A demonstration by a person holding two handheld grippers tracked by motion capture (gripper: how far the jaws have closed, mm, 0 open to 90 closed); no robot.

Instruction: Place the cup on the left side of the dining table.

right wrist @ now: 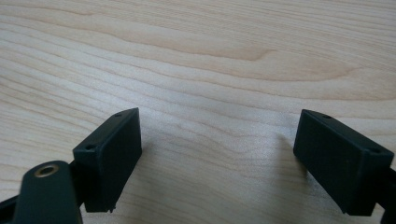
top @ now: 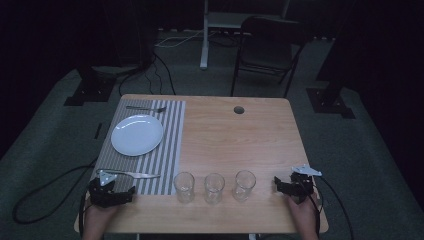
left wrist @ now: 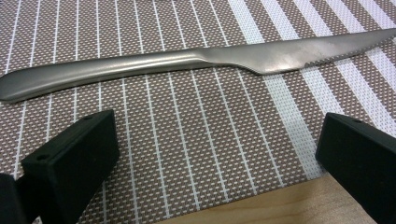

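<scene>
- My left gripper (top: 111, 192) sits at the table's (top: 260, 135) near-left corner, jaws apart with nothing between them, over the striped placemat's (left wrist: 187, 154) near edge.
- The knife (left wrist: 187, 60) lies just beyond, parallel to that edge.
- My right gripper (top: 295, 186) rests at the near-right corner, jaws apart over bare wood.
- Three glasses (top: 214, 187) line the near edge between my grippers.

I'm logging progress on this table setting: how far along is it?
Laid: plate on the striped placemat, fork beyond it, three glasses in a row. In hand: nothing; the open left gripper faces the knife. Left: any grasp; the right gripper is open over bare table.
</scene>
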